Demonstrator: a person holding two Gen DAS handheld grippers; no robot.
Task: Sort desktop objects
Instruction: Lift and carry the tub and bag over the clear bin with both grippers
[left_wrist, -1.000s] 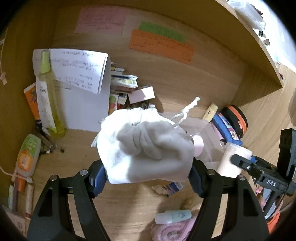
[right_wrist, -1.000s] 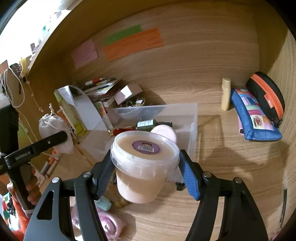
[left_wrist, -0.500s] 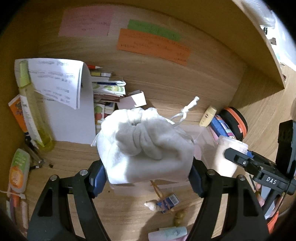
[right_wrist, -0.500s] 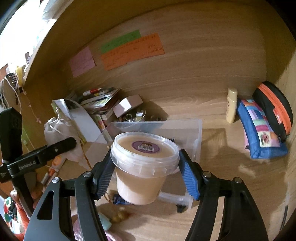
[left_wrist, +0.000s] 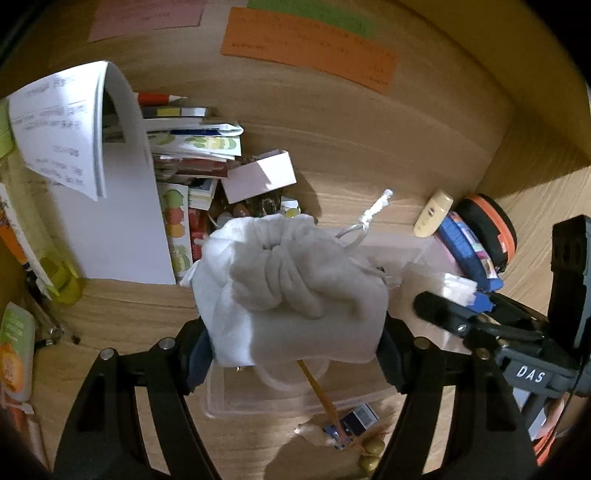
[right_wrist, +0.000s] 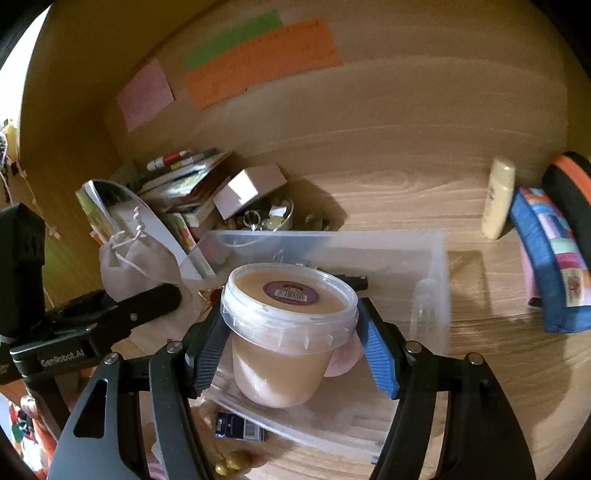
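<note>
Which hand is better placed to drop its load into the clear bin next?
Right, probably: its tub hangs over the bin's open middle, while the left pouch sits at the bin's near edge.

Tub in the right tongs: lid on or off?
On. The tub, held upright, has its clear lid seated flush all around the rim, with the barcode sticker on top.
</note>
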